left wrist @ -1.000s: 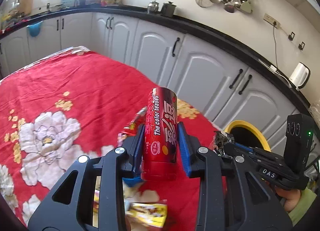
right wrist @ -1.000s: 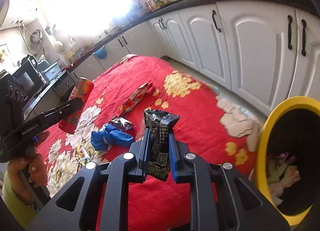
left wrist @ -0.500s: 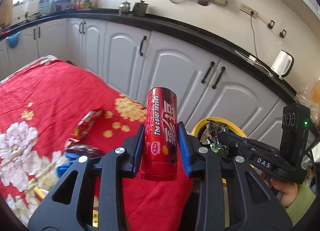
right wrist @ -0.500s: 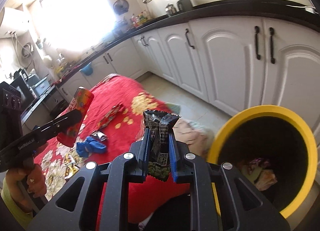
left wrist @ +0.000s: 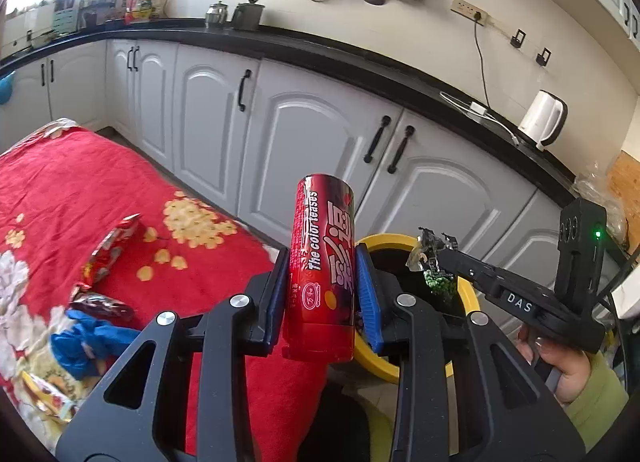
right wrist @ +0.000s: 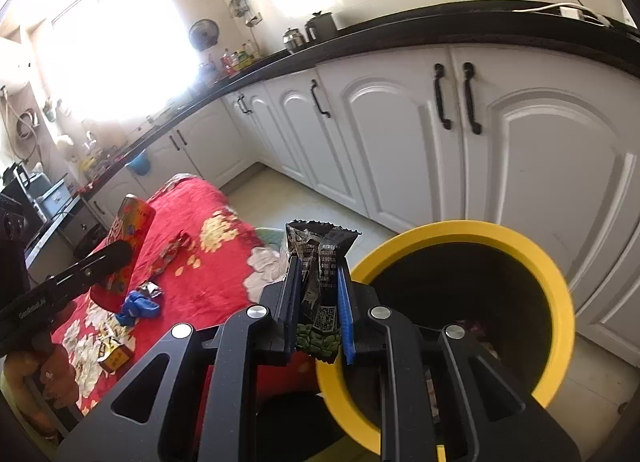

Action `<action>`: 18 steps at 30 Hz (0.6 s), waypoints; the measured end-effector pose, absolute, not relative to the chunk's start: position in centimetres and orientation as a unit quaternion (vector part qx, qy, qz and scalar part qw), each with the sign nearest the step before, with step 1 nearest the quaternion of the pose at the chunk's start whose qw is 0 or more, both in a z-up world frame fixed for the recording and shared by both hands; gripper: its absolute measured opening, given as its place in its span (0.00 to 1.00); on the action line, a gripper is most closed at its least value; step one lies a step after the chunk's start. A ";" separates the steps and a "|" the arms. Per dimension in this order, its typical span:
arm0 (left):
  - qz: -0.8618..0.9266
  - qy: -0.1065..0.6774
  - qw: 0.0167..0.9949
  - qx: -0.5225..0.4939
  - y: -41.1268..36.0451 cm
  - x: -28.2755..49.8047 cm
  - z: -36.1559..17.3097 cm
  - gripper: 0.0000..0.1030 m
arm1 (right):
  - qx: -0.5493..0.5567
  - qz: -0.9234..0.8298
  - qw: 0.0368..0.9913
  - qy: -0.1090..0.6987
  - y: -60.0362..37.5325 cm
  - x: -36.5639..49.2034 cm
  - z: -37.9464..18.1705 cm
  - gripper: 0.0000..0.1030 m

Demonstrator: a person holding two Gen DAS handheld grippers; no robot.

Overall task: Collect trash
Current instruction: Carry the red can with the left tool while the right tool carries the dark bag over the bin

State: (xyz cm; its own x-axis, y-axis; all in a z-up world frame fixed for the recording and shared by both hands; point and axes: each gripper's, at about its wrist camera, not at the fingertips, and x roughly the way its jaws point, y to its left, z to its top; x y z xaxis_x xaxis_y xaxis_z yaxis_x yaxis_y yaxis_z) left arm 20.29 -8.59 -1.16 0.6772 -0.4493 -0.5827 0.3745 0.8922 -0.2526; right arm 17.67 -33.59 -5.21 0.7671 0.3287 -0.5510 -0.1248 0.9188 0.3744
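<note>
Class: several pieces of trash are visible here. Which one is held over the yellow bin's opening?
The dark snack wrapper, clamped in the right gripper. It is over the yellow bin; the red can is short of it, and the others lie on the red cloth.

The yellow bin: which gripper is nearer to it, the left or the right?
Right. The right gripper, shut on a black wrapper, is at the yellow bin rim. The left gripper, holding the red can, is beside it, nearer the table.
</note>
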 end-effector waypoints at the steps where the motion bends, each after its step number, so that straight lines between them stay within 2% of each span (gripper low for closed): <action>1: -0.229 0.333 0.913 -0.056 -9.1 20.3 -1.3 0.24 | 0.160 0.119 0.927 0.318 -34.0 17.6 -5.2 0.16; 18: -0.255 0.350 0.901 -0.036 -15.1 20.4 -3.2 0.24 | 0.167 0.079 0.926 0.329 -39.1 16.6 -7.4 0.16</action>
State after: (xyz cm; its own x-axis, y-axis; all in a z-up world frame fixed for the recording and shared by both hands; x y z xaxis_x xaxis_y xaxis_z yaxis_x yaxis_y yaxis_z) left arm 20.41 -15.10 -3.17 0.6256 -0.4848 -0.6112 0.4340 0.8673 -0.2438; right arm 16.57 -39.08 -7.44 0.7714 0.2568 -0.5822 -0.0372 0.9316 0.3616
